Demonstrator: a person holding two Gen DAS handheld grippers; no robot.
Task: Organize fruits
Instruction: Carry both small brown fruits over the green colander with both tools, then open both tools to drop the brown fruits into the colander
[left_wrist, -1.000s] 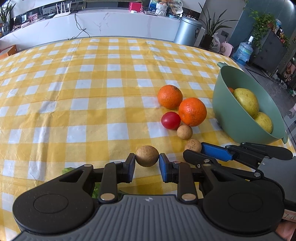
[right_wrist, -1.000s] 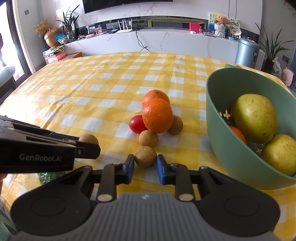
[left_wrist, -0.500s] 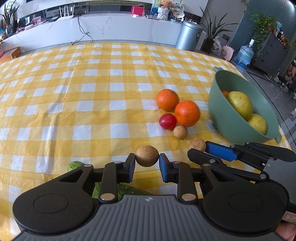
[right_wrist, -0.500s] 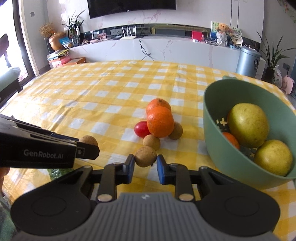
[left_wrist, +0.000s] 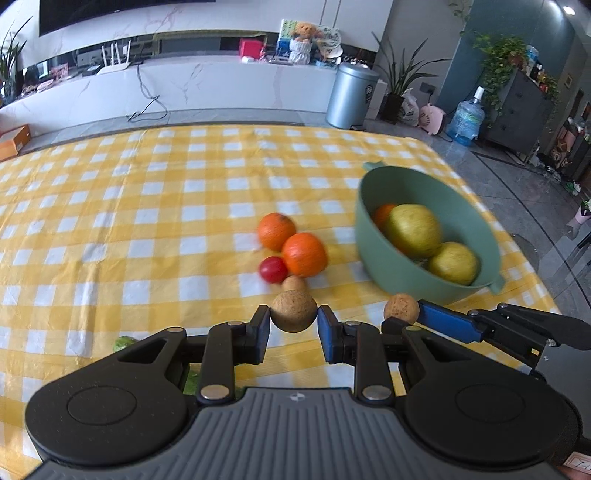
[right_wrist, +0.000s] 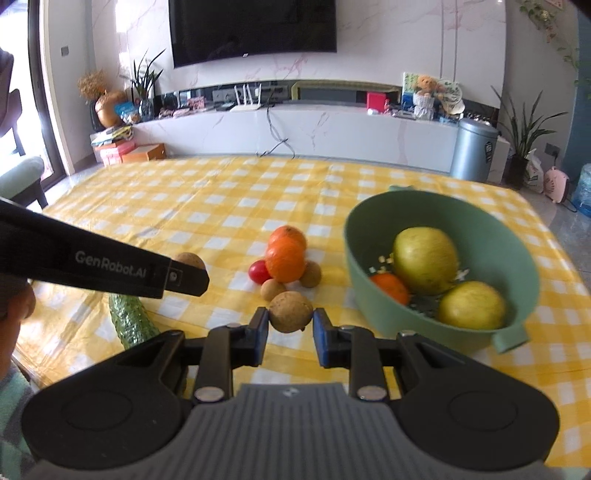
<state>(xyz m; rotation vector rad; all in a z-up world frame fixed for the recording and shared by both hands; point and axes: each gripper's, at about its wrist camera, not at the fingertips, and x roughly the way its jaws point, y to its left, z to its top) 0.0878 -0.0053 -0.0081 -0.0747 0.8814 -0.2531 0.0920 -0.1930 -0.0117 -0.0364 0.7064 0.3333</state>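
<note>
My left gripper (left_wrist: 294, 321) is shut on a small brown round fruit (left_wrist: 294, 311) and holds it above the table. My right gripper (right_wrist: 289, 325) is shut on a second small brown fruit (right_wrist: 290, 311), also lifted; it shows in the left wrist view (left_wrist: 401, 308) too. A green bowl (right_wrist: 373, 295) to the right holds two yellow-green pears (right_wrist: 424, 260) and an orange. On the yellow checked cloth lie two oranges (right_wrist: 285, 258), a red tomato (right_wrist: 259, 271) and two more small brown fruits (right_wrist: 272, 288).
A green cucumber (right_wrist: 129, 321) lies at the table's near left edge, below the left gripper. The table's near and right edges are close. A white counter, a grey bin and plants stand beyond the far edge.
Both grippers have risen and pulled back from the table, each still holding its brown fruit. The cucumber has come into the right wrist view.
</note>
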